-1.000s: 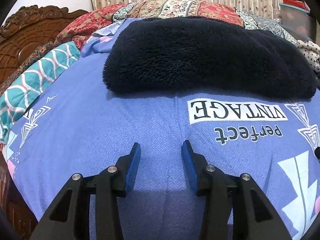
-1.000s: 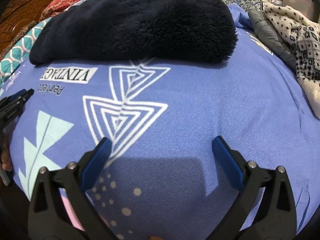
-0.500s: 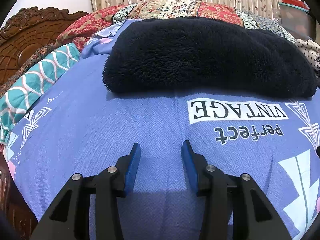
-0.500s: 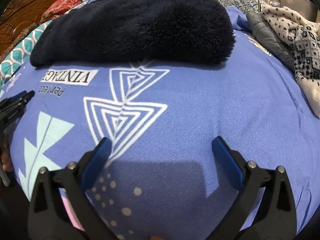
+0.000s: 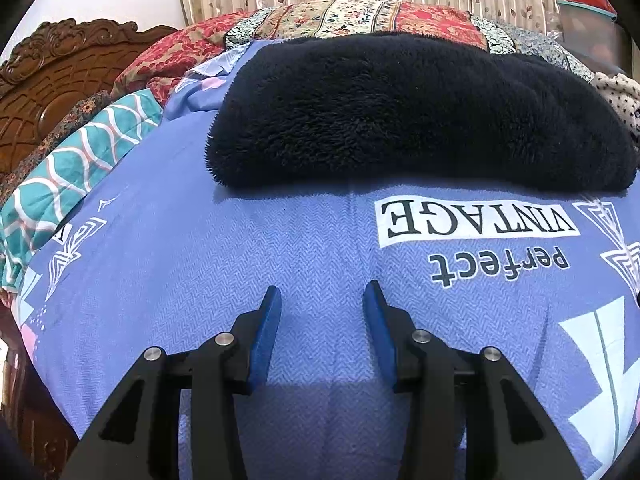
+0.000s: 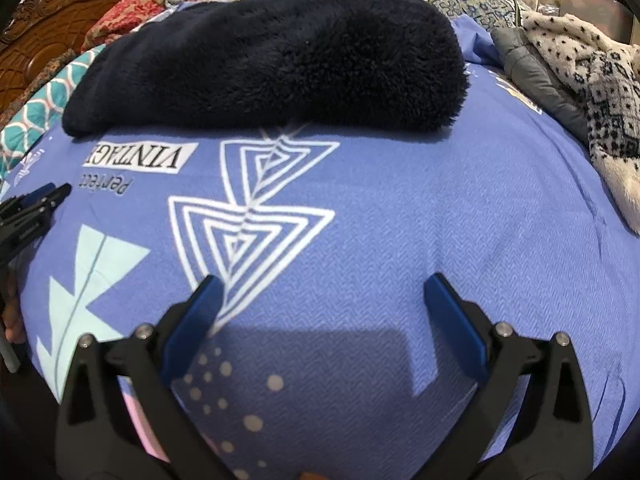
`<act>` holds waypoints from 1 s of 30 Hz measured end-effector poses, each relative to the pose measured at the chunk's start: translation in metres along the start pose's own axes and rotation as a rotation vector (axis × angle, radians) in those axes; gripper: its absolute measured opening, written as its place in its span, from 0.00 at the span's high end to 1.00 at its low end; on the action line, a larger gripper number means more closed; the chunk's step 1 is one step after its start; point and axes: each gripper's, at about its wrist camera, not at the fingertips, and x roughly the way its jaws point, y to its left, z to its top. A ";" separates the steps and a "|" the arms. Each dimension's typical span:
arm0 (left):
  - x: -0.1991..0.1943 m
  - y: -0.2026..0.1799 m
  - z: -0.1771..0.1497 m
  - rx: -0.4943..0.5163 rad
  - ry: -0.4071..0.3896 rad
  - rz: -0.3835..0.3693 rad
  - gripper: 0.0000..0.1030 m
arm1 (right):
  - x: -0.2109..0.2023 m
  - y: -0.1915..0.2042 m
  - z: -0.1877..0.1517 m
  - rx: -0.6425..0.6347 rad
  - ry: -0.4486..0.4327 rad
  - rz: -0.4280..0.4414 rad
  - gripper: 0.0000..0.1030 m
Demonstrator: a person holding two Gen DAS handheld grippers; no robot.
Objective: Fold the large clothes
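Observation:
A dark navy fleece garment (image 5: 412,116) lies folded in a thick bundle on the far side of the blue printed bedsheet (image 5: 240,264). It also shows in the right wrist view (image 6: 280,52). My left gripper (image 5: 322,296) hovers over the sheet in front of the fleece, partly open and empty. My right gripper (image 6: 320,286) is wide open and empty over the sheet's triangle print, short of the fleece. The left gripper's tips (image 6: 44,196) show at the left edge of the right wrist view.
A cream patterned knit (image 6: 592,92) and a grey garment (image 6: 528,76) lie piled at the right of the bed. Patchwork quilts (image 5: 360,20) and a teal pillow (image 5: 72,168) sit behind and left. A carved wooden headboard (image 5: 52,80) stands at left.
Both grippers have drawn back and risen slightly, so the fleece looks a little farther away. Neither jaw opening has changed.

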 end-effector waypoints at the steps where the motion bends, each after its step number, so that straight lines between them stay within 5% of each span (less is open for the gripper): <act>1: 0.000 0.000 0.000 0.001 -0.001 0.002 0.37 | 0.000 0.001 -0.001 0.002 -0.001 -0.001 0.06; 30: 0.000 0.002 0.000 0.000 -0.004 -0.003 0.37 | -0.001 0.002 -0.001 0.006 -0.011 0.003 0.06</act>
